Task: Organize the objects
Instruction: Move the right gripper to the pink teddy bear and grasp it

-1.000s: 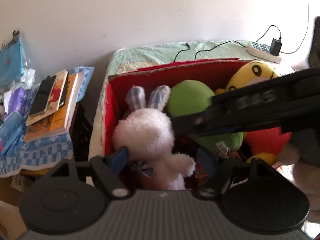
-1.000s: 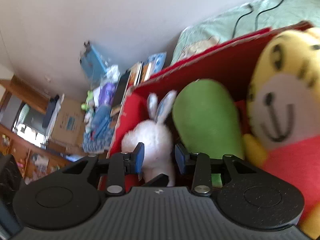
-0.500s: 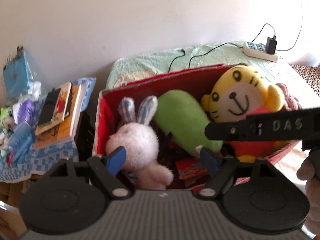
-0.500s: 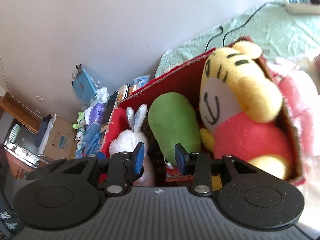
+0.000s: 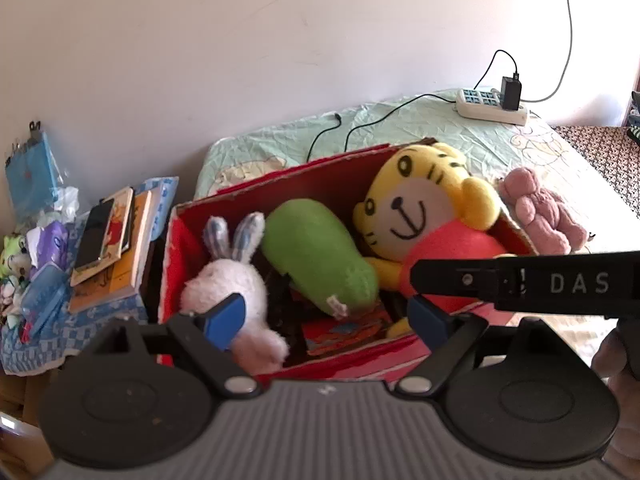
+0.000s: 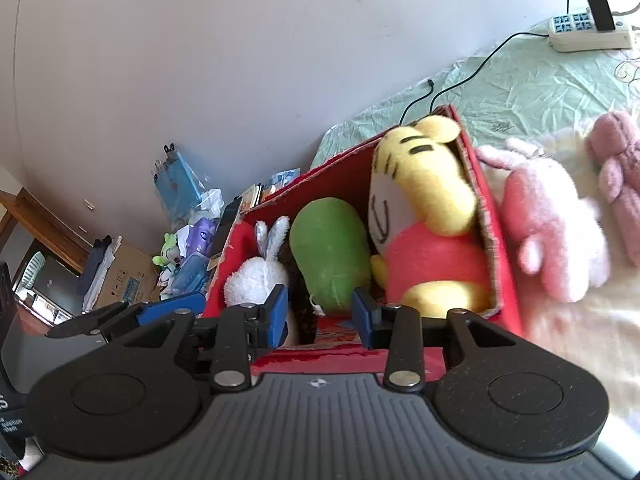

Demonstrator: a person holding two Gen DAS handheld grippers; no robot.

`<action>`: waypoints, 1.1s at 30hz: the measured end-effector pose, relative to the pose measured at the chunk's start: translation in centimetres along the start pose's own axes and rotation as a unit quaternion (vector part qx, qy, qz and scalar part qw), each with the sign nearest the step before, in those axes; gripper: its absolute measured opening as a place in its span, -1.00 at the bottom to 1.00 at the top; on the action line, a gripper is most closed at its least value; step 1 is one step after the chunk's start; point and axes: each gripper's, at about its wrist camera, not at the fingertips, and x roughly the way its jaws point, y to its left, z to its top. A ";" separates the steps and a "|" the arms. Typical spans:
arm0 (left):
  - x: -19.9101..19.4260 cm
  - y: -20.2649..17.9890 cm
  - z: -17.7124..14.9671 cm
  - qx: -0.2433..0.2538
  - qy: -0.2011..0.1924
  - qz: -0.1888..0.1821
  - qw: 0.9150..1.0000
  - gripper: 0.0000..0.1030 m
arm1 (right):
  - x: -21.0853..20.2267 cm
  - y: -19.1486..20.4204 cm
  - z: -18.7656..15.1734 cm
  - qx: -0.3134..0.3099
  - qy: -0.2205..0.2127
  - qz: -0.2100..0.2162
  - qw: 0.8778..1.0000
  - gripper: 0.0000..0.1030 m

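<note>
Both hand-held grippers hang open and empty above the red cardboard box [image 5: 352, 360] at frame centre, left hand-held gripper [image 5: 326, 318] wide, right hand-held gripper [image 6: 320, 316] narrower. The box already holds several plush toys. Next, probably, the small pink knitted bear [image 5: 540, 212] lying on the bed at right needs grasping.

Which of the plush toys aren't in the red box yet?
Two: the small dusty-pink bear and the larger pale-pink plush, both lying on the bed right of the red box. Bunny, green plush and tiger are inside.
</note>
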 end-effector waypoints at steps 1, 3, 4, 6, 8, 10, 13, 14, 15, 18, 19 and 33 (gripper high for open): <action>-0.2 -0.4 0.0 0.000 0.000 0.000 1.000 0.73 | -0.4 -0.1 -0.1 0.000 -0.001 0.002 1.000 -0.23; -0.7 -1.1 0.1 -0.001 0.000 -0.009 1.000 0.73 | -1.3 -0.5 -0.2 -0.004 0.000 0.006 1.000 -0.22; -1.0 -1.4 0.0 -0.001 0.000 -0.015 1.000 0.73 | -1.8 -0.6 -0.3 -0.009 0.000 0.004 1.000 -0.21; -1.5 -2.3 -0.3 -0.002 0.003 -0.031 1.000 0.74 | -2.8 -1.0 -0.5 -0.019 -0.003 -0.003 1.000 -0.20; -1.8 -3.5 -0.6 -0.002 0.006 -0.050 0.999 0.74 | -3.8 -1.7 -0.8 -0.021 -0.003 -0.007 1.000 -0.19; -2.0 -4.8 -0.8 0.003 0.010 -0.065 0.998 0.74 | -4.8 -2.7 -0.9 -0.017 -0.001 -0.009 1.000 -0.19; -1.9 -7.3 -1.1 0.013 0.020 -0.086 0.996 0.74 | -6.3 -4.4 -1.0 -0.006 0.001 -0.011 1.000 -0.19; -1.8 -8.2 -1.1 0.016 0.024 -0.096 0.995 0.74 | -6.7 -5.0 -1.1 -0.003 0.000 -0.015 1.000 -0.19; -1.7 -9.0 -1.2 0.019 0.028 -0.105 0.994 0.74 | -7.2 -5.5 -1.1 0.000 -0.002 -0.018 1.000 -0.19; -1.3 -11.9 -1.3 0.034 0.036 -0.128 0.991 0.74 | -8.5 -7.6 -1.2 0.017 -0.005 -0.031 0.999 -0.19; -1.1 -12.8 -1.3 0.039 0.038 -0.132 0.990 0.74 | -8.9 -8.3 -1.1 0.022 -0.006 -0.036 0.999 -0.19; 4.8 -22.4 -1.4 0.047 0.088 -0.252 0.963 0.84 | -11.4 -18.2 0.8 0.029 -0.003 -0.174 0.984 -0.17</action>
